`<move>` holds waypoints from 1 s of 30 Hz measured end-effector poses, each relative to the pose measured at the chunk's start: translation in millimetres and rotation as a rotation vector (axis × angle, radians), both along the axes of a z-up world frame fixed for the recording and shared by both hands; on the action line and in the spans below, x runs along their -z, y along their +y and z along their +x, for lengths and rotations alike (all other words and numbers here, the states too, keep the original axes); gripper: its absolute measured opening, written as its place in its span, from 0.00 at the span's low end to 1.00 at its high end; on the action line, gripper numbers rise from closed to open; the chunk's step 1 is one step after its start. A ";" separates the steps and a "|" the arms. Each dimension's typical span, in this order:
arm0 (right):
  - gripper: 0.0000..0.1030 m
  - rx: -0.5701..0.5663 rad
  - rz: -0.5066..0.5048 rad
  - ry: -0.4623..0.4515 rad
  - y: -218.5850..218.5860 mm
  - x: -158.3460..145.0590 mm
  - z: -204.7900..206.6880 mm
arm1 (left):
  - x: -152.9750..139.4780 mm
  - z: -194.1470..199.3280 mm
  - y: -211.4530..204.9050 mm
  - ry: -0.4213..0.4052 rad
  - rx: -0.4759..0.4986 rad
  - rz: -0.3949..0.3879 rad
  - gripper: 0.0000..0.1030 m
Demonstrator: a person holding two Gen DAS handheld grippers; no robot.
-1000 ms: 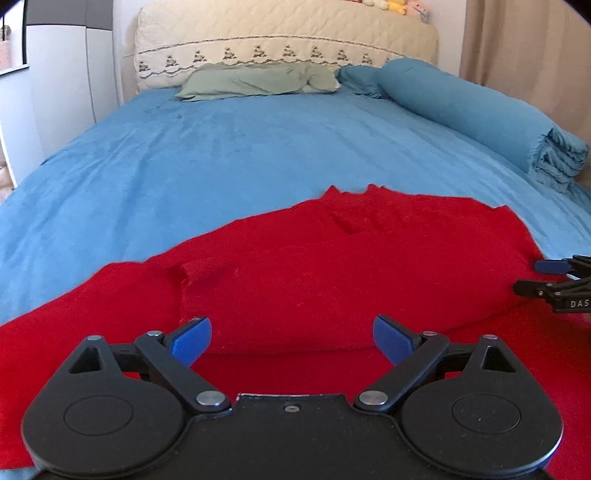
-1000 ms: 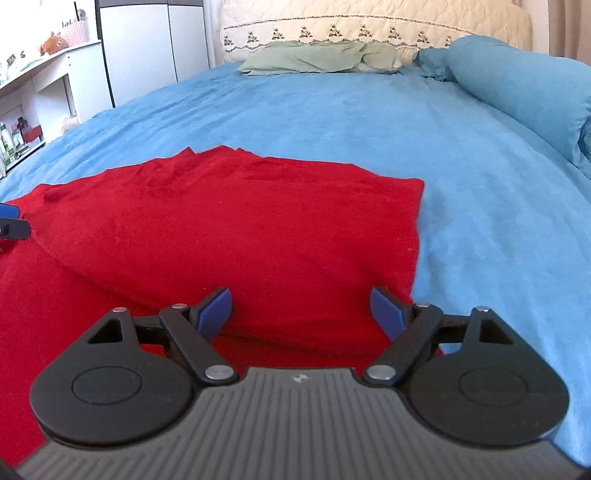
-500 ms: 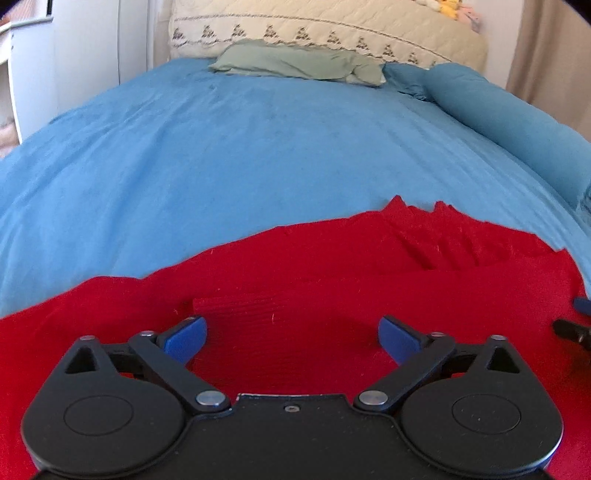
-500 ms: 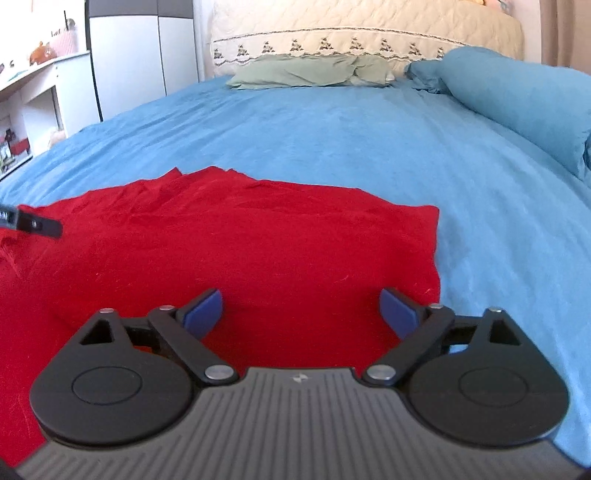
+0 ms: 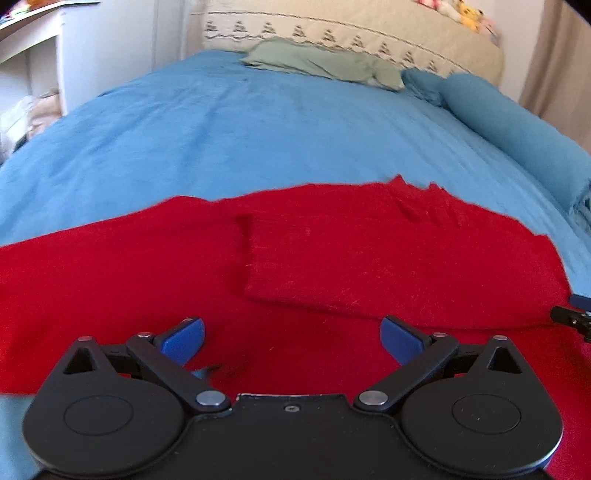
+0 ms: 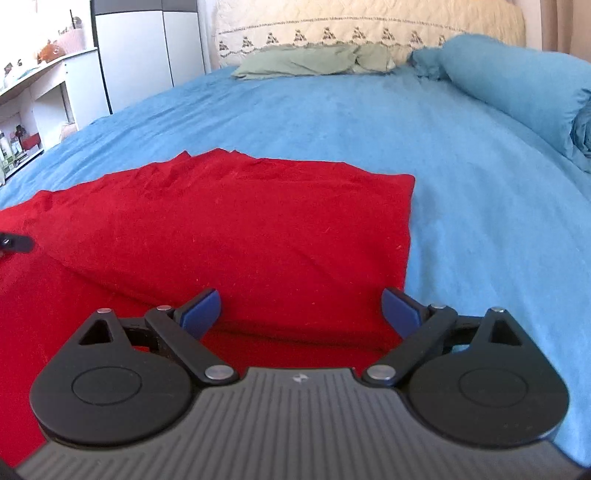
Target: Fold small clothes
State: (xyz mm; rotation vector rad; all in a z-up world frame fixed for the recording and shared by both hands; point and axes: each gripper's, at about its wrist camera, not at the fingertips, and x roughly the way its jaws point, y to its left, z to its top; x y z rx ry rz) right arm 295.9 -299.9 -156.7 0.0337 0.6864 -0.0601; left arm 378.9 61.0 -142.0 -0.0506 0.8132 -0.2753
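Note:
A red garment (image 5: 369, 258) lies flat on the blue bed cover (image 5: 277, 140), with one part folded over onto the layer beneath. My left gripper (image 5: 291, 332) hovers open over the near red layer, just short of the folded edge, with nothing between its blue pads. My right gripper (image 6: 301, 306) is open too, low over the folded edge of the red garment (image 6: 240, 229) near its right side. In the left wrist view the tip of the right gripper (image 5: 576, 317) shows at the right edge. In the right wrist view the left gripper's tip (image 6: 14, 243) shows at the left edge.
A rolled blue blanket (image 6: 517, 85) lies along the bed's right side. A green pillow (image 6: 306, 61) rests against the cream headboard (image 6: 369, 29). White shelves and a cupboard (image 6: 140, 51) stand left of the bed. Bare blue cover stretches beyond the garment.
The left gripper has drawn back from the fold and rolled a little, so the folded edge now lies ahead of its pads. Both pairs of jaws widened slightly. The right gripper has hardly moved.

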 end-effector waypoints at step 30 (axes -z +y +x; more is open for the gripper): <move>1.00 -0.160 0.043 0.032 174.1 -62.7 -52.0 | -0.6 -70.7 335.0 -0.138 -0.731 -0.225 0.63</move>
